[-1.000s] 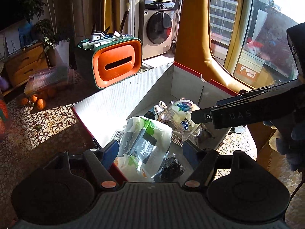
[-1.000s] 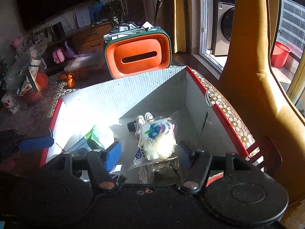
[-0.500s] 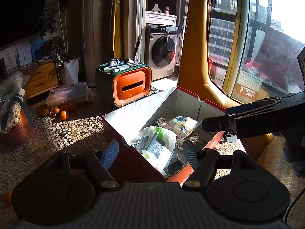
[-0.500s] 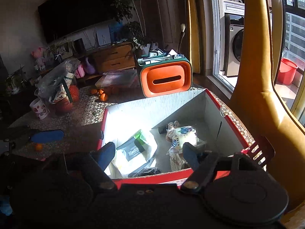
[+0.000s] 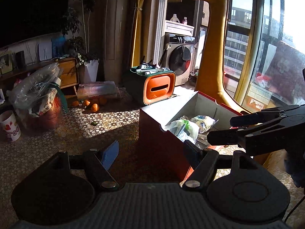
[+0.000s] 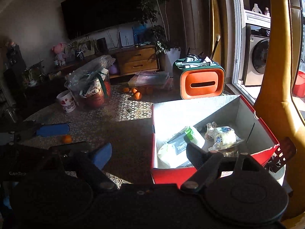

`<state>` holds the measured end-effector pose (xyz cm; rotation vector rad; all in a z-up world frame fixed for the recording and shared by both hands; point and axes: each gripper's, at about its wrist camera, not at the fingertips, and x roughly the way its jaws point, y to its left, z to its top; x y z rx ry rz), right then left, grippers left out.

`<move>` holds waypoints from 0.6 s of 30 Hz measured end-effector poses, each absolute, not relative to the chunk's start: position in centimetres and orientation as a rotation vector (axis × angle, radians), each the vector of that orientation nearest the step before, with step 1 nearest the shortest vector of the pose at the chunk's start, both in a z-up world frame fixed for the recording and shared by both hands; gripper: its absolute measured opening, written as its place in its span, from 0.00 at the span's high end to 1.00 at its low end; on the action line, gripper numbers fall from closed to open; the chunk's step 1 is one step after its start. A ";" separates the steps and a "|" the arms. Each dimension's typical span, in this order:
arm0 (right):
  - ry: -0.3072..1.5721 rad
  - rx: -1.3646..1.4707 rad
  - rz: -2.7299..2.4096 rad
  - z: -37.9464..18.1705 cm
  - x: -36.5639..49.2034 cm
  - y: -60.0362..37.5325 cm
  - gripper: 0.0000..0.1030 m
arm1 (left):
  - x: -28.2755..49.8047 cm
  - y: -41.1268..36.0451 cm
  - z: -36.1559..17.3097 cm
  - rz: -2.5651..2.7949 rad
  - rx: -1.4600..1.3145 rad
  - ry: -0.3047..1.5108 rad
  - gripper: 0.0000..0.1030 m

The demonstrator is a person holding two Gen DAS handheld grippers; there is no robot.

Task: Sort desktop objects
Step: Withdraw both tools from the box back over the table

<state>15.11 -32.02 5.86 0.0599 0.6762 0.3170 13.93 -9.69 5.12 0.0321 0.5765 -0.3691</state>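
The right gripper (image 6: 148,152) is seen with its jaws standing apart; they have just been opening, and nothing is caught between the blue pads (image 6: 102,155). It is held above the near edge of the red box (image 6: 171,174), one finger over the patterned tablecloth (image 6: 122,131) and the other over the box's inside. The left gripper (image 5: 151,154) is likewise spread wide and empty, poised over the near corner of the same box (image 5: 162,150), with the right gripper's dark fingers (image 5: 247,135) seen to its right.

Inside the box, a white and green wipes packet (image 6: 181,147) is laid against the near left wall, and a clear-wrapped bag with a blue print (image 6: 225,136) is set just beside it toward the right. A small pair of toy shoes (image 6: 210,126) is found behind the bag, touching it.

On the cloth outside the box, a single orange (image 6: 66,139) is seen near the left gripper's blue pad. Further off, an orange and green organizer (image 6: 202,84) topped with pens is placed beyond the box, with several oranges (image 6: 136,93) and a plastic-covered basket (image 6: 91,87) to its left. A white mug (image 6: 66,102) is stood beside the basket.
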 end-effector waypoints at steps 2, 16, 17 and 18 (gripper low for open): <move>0.681 0.051 0.333 5.6 14.7 -30.6 0.16 | 13.6 -8.1 5.1 -0.335 0.031 0.580 0.28; 0.700 -0.004 0.426 4.0 13.4 -21.6 0.14 | 11.8 1.5 4.2 -0.189 -0.003 0.583 0.27; 0.696 -0.015 0.433 3.9 13.3 -20.9 0.14 | 11.7 2.1 4.1 -0.181 -0.004 0.583 0.27; 0.695 -0.023 0.441 3.8 13.2 -20.3 0.14 | 11.7 2.6 3.9 -0.174 -0.006 0.582 0.27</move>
